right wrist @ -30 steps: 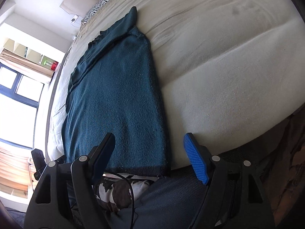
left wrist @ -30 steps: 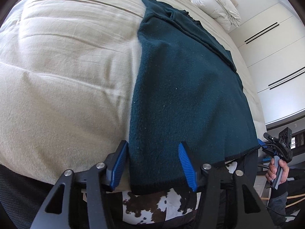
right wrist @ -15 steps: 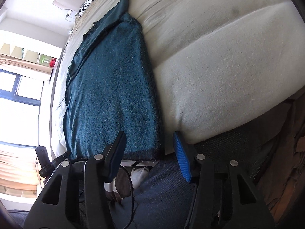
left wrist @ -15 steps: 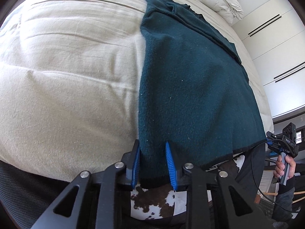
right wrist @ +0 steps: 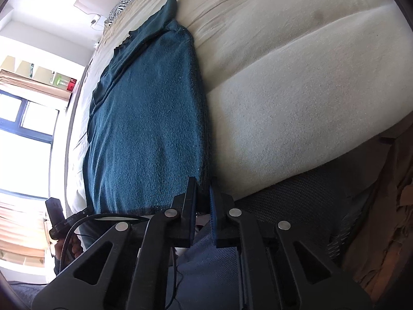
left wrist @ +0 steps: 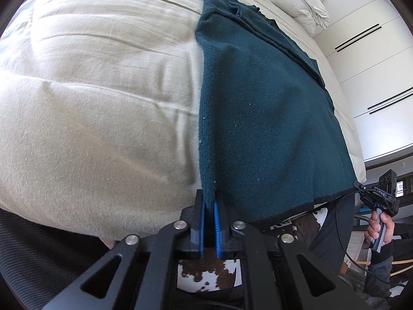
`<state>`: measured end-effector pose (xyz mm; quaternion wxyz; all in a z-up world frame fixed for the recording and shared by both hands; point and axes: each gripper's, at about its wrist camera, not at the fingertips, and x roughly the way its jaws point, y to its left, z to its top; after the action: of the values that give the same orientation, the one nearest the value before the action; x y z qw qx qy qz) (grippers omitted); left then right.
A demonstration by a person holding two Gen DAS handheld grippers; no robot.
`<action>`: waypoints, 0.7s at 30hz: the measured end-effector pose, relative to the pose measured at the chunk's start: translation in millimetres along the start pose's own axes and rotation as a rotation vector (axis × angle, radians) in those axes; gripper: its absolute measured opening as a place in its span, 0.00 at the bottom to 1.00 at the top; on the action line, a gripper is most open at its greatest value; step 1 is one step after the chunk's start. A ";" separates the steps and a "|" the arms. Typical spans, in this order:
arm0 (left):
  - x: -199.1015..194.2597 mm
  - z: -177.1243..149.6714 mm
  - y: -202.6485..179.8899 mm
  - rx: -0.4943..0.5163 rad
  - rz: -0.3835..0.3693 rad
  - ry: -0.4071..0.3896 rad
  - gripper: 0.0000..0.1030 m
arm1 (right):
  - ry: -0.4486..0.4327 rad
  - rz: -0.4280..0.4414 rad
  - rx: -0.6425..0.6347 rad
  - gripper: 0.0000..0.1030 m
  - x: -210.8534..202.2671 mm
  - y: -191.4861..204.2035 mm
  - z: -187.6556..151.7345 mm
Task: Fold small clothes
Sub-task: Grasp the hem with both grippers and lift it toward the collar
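Teal sweater (left wrist: pixel 260 118), near hem corners pinched in closed left claw (left wrist: pixel 208 206) and right claw (right wrist: pixel 204 193).

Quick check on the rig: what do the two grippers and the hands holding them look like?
Both the left gripper and right gripper have matte black fingers with triangular cutouts, silver rivets and ribbed blue pads. A black cable trails from each handle. The right hand is bare above a dark sleeve.

A cream-sheeted bed (left wrist: pixel 103 118) carries a dark teal knit garment (left wrist: pixel 263 118) and a white duvet (left wrist: pixel 296 0).
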<state>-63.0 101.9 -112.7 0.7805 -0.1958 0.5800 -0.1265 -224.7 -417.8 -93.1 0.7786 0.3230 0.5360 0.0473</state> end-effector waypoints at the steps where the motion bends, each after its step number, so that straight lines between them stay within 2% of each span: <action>1: -0.3 -0.4 -2.6 0.014 0.008 -0.004 0.07 | -0.008 -0.004 -0.003 0.07 -1.5 1.0 -0.5; 7: -10.5 -0.4 -8.1 0.018 -0.011 -0.033 0.07 | -0.052 0.006 -0.025 0.06 -11.8 10.6 0.2; 12: -26.7 5.8 -11.2 0.002 -0.043 -0.077 0.07 | -0.095 0.062 -0.037 0.06 -24.2 22.1 6.6; 18: -43.7 21.3 -39.8 0.102 0.087 -0.169 0.07 | -0.155 0.120 -0.060 0.06 -32.1 45.0 25.2; 21: -47.3 30.5 -51.3 0.141 0.123 -0.202 0.07 | -0.175 0.149 -0.074 0.06 -32.2 58.8 37.8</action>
<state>-46.3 81.1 -41.4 0.8532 -0.1160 0.4989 -0.0985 -189.5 -402.1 -26.4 0.8281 0.3359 0.4383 0.0962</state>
